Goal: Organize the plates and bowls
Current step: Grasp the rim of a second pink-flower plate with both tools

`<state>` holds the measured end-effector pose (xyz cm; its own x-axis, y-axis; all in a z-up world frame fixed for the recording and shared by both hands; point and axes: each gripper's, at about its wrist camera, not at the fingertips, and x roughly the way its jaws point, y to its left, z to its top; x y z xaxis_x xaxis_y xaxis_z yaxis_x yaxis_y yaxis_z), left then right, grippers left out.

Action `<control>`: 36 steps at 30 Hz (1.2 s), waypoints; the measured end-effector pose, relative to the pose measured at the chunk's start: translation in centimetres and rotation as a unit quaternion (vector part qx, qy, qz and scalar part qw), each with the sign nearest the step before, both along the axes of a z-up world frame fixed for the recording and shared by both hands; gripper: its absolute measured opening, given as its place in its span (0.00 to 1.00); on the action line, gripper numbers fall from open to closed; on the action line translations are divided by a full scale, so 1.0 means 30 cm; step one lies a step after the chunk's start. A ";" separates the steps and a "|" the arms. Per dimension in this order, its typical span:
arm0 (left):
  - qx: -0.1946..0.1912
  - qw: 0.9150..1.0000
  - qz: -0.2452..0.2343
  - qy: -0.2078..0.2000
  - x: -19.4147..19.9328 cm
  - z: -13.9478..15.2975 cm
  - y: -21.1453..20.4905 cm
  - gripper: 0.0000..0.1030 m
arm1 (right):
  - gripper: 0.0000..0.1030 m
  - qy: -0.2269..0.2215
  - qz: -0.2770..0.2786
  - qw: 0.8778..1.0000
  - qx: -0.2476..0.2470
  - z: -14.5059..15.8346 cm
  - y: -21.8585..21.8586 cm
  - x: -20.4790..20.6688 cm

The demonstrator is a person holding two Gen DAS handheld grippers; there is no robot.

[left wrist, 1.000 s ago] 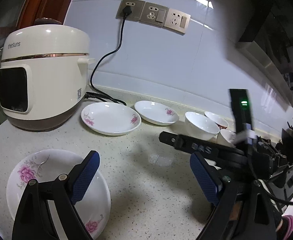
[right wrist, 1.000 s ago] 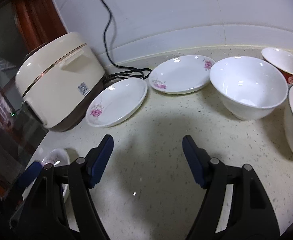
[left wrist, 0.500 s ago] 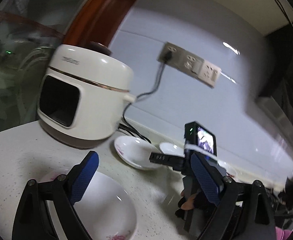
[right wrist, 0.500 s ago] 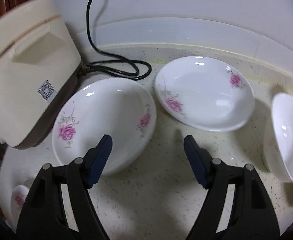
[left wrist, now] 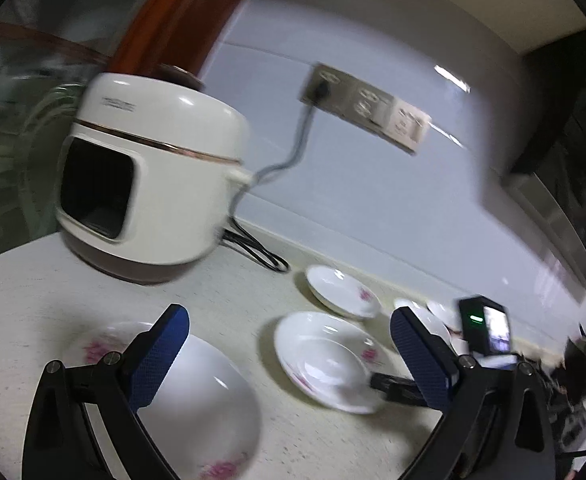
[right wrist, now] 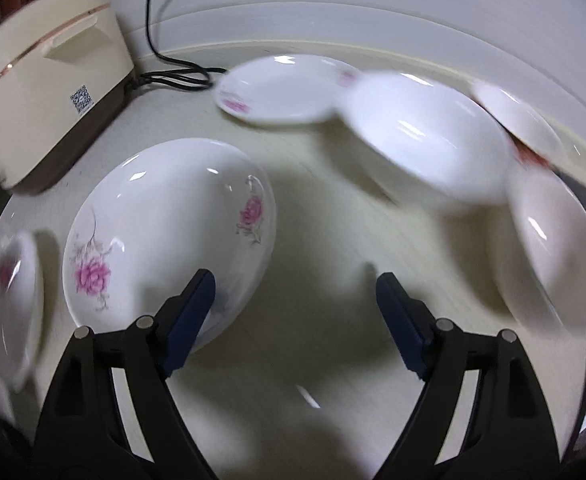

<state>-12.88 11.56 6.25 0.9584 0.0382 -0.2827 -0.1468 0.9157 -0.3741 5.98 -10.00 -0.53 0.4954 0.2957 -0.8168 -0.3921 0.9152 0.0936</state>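
Both views are smeared by motion, the right wrist view most of all along its far right, where the bowls blur into one another. In the left wrist view the nearest plate is cut off by the bottom edge and partly covered by the left gripper. In the right wrist view the same plate shows only as a sliver at the left edge.

The surface is a pale speckled countertop running to a white tiled wall. A cream rice cooker stands at the far left, its black cord rising to a row of wall sockets. At the far right of the left wrist view, dark cookware is too blurred to name.

Nothing lies in any dish. A flowered plate sits in the middle of the counter, with a second flowered plate farther back near the cord. To the right are a deep white bowl, a red-sided bowl behind it, and another bowl nearer (its rim is badly smeared).

The right gripper has just been widening its jaws; they stand apart over bare counter, the left pad overlapping the middle plate's near rim in the picture, though contact cannot be judged. The left gripper's jaws have also just been spreading and stand wide apart, gripping nothing.
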 end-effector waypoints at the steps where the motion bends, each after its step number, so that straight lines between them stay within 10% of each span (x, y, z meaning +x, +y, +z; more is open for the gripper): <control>1: 0.007 1.000 -0.015 0.007 0.011 -0.002 -0.017 0.99 | 0.82 0.001 -0.002 1.000 0.005 -0.003 -0.051 -0.030; 9: 0.050 0.980 -0.178 0.078 0.106 -0.040 -0.202 0.99 | 0.83 0.002 0.002 0.999 0.042 -0.001 -0.266 -0.215; 15: 0.013 0.975 -0.164 0.151 0.236 -0.081 -0.211 0.97 | 0.79 0.014 0.007 0.997 0.076 0.020 -0.268 -0.212; 22: 0.086 0.954 -0.181 0.224 0.326 -0.133 -0.314 0.58 | 0.47 0.026 -0.005 0.993 0.116 0.012 -0.249 -0.182; 32: 0.018 0.947 -0.204 0.247 0.359 -0.173 -0.278 0.58 | 0.48 0.003 0.032 0.996 0.084 0.018 -0.177 -0.198; 36: 0.039 0.946 -0.200 0.254 0.369 -0.173 -0.307 0.58 | 0.76 0.002 0.046 0.997 0.067 0.021 -0.152 -0.197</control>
<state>-1.82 2.34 1.05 0.6424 -0.2581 -0.7216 0.0741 0.9581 -0.2767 0.07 -14.55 0.09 0.4573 0.4468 -0.7689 -0.4737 0.8541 0.2146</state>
